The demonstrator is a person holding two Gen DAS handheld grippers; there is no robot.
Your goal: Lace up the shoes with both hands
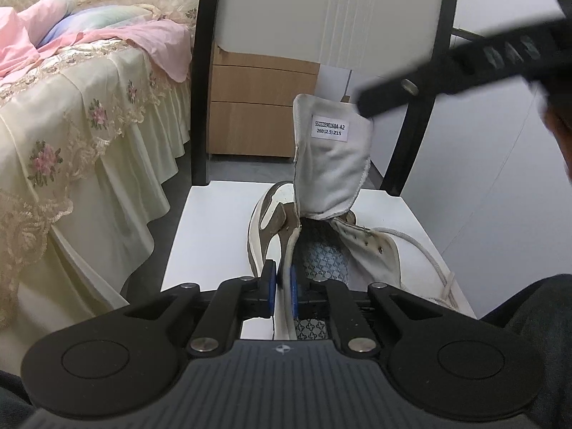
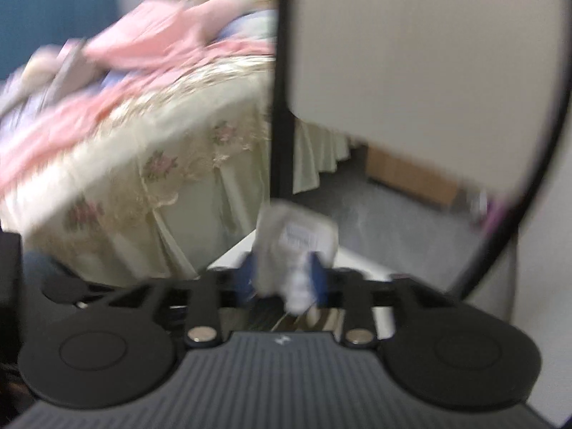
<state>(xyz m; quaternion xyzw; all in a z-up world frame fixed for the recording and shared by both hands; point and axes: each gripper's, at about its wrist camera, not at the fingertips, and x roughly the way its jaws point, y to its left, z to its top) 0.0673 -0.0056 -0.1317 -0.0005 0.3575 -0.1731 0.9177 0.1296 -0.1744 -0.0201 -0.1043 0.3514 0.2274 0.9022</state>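
Note:
A white and brown-grey shoe [image 1: 266, 221] lies on the white chair seat [image 1: 207, 228], opening toward me. My left gripper [image 1: 283, 287] is shut on the shoe's left collar edge. The shoe's tongue [image 1: 330, 164] stands pulled upright, its size label showing. My right gripper [image 2: 286, 275] is shut on the top of that tongue [image 2: 298, 239]; the right wrist view is blurred. One of its fingers [image 1: 447, 78] crosses the upper right of the left wrist view. A white lace [image 1: 429, 254] trails off the shoe's right side.
The chair's black frame [image 1: 200, 107] and white backrest [image 1: 321, 7] rise behind the shoe. A bed with a floral cream cover [image 1: 71, 136] and pink bedding stands to the left. A wooden drawer unit [image 1: 257, 107] is behind the chair.

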